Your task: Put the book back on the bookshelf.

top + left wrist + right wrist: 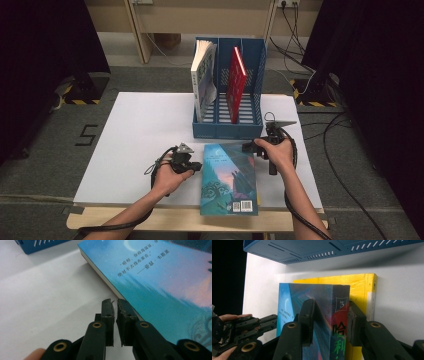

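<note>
While your right gripper [329,322] clamps the blue book's [229,177] spine at the table's [140,130] six o'clock edge, your left gripper [115,302] sits closed, empty, at its nine o'clock side; lifting one-sided may let the book twist free.

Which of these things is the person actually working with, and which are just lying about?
In use:
- thick blue-covered book, lying flat
- right gripper, clamped across its spine
- left gripper, shut at its edge

Just there:
- blue plastic file rack
- red book
- white book
- yellow book underneath
</note>
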{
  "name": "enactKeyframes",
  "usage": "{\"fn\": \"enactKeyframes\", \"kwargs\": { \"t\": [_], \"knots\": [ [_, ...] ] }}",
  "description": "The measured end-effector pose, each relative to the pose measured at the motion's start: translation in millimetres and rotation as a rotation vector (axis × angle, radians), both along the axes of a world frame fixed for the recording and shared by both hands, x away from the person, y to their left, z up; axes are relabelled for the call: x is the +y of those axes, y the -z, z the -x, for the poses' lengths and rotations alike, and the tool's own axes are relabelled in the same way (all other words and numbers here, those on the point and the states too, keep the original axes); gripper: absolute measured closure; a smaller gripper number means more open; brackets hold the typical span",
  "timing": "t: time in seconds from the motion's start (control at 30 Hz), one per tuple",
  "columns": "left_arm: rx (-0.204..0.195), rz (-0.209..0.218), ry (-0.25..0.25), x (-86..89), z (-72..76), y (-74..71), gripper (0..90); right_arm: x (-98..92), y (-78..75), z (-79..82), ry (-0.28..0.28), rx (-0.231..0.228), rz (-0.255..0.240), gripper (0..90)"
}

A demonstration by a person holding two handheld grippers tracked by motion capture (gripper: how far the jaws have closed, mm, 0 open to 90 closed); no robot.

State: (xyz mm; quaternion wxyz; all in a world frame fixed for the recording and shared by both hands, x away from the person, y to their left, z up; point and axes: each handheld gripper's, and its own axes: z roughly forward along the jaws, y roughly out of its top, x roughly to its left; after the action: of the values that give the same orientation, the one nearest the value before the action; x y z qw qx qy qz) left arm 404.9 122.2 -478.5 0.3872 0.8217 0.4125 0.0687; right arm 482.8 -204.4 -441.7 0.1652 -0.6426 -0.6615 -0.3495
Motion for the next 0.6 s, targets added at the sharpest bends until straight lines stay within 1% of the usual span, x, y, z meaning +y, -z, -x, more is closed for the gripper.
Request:
{"fn": "enactKeyframes", "kwargs": {
  "t": [0.07,0.17,0.2,0.23,0.3,0.43,0.57,0.6],
  "knots": [
    [0.01,0.0,0.007,-1.6,0.9,1.0,85.5,0.4,-0.4,0.2,0.003,0.002,-0.002,64.4],
    [0.022,-0.011,0.017,-3.5,2.6,4.2,86.2,0.8,-1.1,0.6,0.004,0.003,0.004,64.4],
    [0.027,-0.004,0.02,-3.2,2.9,5.1,86.5,1.0,-1.1,0.6,0.005,0.001,0.005,64.4],
    [0.041,0.013,0.019,-3.3,3.1,5.4,86.8,1.0,-1.3,0.6,0.004,0.002,0.004,64.4],
    [0.042,0.024,0.012,-3.0,2.6,5.4,87.3,1.0,-1.1,0.6,0.004,0.002,0.005,64.3],
    [0.064,0.038,-0.004,-3.8,2.0,6.8,88.3,0.9,-1.1,1.1,0.007,-0.003,0.008,63.7],
    [0.073,0.028,-0.011,-5.5,2.6,5.8,89.5,1.4,-2.1,1.2,0.002,-0.003,0.01,62.9],
    [0.078,0.024,-0.023,-6.9,3.1,5.4,89.7,2.2,-2.8,1.6,-0.002,-0.008,0.012,62.4]
  ]
}}
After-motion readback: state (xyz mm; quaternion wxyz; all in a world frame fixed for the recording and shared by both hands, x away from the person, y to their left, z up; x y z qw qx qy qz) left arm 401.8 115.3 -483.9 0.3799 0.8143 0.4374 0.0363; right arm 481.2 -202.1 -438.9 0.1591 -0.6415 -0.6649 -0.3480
